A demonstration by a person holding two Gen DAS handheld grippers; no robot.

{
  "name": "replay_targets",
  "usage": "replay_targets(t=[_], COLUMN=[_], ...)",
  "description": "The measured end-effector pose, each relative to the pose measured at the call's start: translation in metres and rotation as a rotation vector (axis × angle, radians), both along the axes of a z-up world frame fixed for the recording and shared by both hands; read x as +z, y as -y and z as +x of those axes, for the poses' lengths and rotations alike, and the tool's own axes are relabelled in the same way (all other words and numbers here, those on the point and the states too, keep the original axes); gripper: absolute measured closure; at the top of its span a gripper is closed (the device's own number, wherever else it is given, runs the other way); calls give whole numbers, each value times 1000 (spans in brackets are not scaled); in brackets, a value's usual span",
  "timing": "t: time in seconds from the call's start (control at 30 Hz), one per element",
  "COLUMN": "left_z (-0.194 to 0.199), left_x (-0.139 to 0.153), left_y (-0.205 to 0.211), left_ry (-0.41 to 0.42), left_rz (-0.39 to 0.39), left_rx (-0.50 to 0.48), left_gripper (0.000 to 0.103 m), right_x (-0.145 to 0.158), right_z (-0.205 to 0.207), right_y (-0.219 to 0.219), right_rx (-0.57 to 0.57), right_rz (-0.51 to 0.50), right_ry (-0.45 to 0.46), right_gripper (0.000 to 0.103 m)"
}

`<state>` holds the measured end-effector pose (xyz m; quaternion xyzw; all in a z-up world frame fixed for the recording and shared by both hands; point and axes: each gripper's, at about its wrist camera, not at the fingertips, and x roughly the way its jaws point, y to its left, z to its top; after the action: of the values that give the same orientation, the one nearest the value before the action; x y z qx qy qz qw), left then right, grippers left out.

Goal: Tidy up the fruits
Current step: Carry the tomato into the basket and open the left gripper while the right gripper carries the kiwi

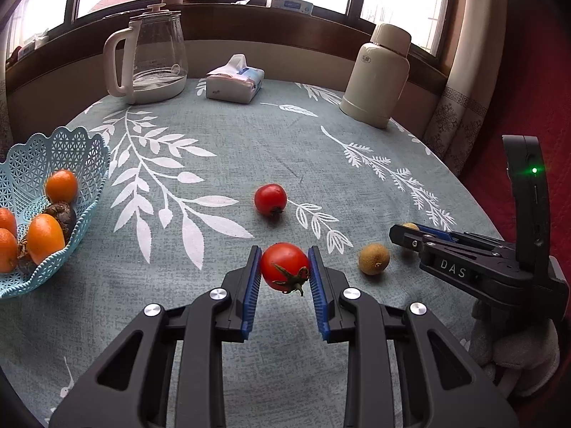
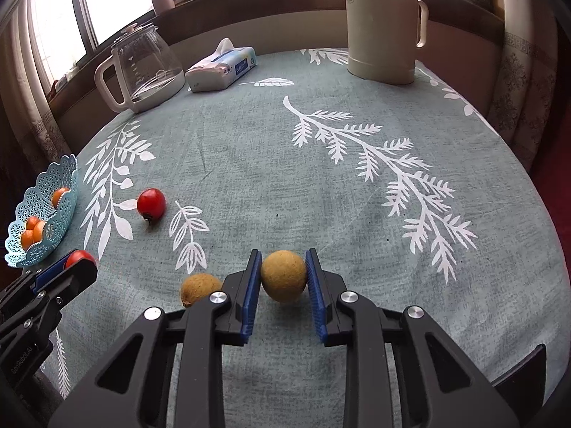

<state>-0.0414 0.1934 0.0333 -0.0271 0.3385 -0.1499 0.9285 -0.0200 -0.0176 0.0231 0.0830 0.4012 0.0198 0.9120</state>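
Two fruits are in my grippers right now, and a few things could go wrong.

- Left wrist view: my left gripper (image 1: 284, 267) is closed on a red tomato (image 1: 284, 265), with both blue pads touching its sides. The tomato is soft, so if I squeeze harder I think it could squash.
- It is also round and smooth. If I swing too fast toward the blue basket (image 1: 82, 164) on my left, it might slip out and roll.
- The basket already holds oranges (image 1: 44, 237) and dark fruits. A dropped tomato could bump one out.
- Another tomato (image 1: 270, 199) lies on the tablecloth ahead, and a kiwi (image 1: 373, 259) sits near my right side.
- Right wrist view: my right gripper (image 2: 283, 276) is closed on a round tan fruit (image 2: 283, 275); I cannot tell what kind.
- The kiwi lies just beside my left finger (image 2: 249, 285). I could knock it and send it rolling off the table (image 2: 249, 149).
- Both hands must go to one basket, so they might crash.
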Motion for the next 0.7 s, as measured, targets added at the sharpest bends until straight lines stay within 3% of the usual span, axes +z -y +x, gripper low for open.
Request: replay_targets(t=[0.3,0.7], left_z=[-7,-12], left_x=[28,33], left_y=[-53,-124], left_ry=[85,105], left_rz=[20,39], left_rx=[152,351], left_gripper=[76,76], right_x=[19,22], right_z=[-3,0], right_y=[-9,-27], right_rx=[18,60], right_rz=[46,65], right_ry=[55,57], right_gripper=[78,78])
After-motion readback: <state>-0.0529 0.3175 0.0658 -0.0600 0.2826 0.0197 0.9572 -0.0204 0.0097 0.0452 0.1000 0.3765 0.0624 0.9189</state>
